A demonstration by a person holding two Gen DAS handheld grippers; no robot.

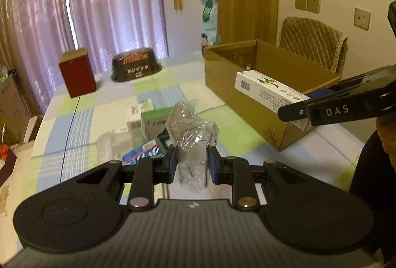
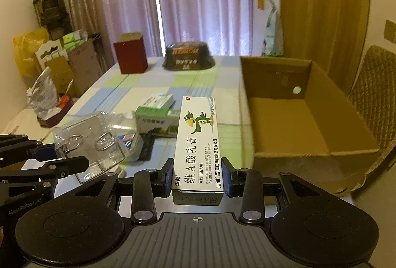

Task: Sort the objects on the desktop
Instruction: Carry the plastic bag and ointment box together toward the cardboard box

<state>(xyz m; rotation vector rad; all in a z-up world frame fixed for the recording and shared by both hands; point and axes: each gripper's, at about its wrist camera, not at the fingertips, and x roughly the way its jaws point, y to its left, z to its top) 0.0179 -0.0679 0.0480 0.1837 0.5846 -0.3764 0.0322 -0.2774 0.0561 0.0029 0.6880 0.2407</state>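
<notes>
Left tongs (image 1: 192,164) clamp the clear plastic packet (image 1: 193,134); right tongs (image 2: 197,175) grip the white ointment box (image 2: 196,144) beside the cardboard box (image 2: 309,119).

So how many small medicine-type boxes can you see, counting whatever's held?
3. A white ointment box is clamped in the right gripper beside the cardboard box. Two green-and-white boxes lie on the tablecloth. The clear plastic package may hide more.

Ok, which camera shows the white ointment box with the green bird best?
The right wrist view: the white ointment box fills the centre, clamped in the right hand-held gripper, print and bird legible. The left wrist view shows it small, side-on, over the cardboard box.
</notes>
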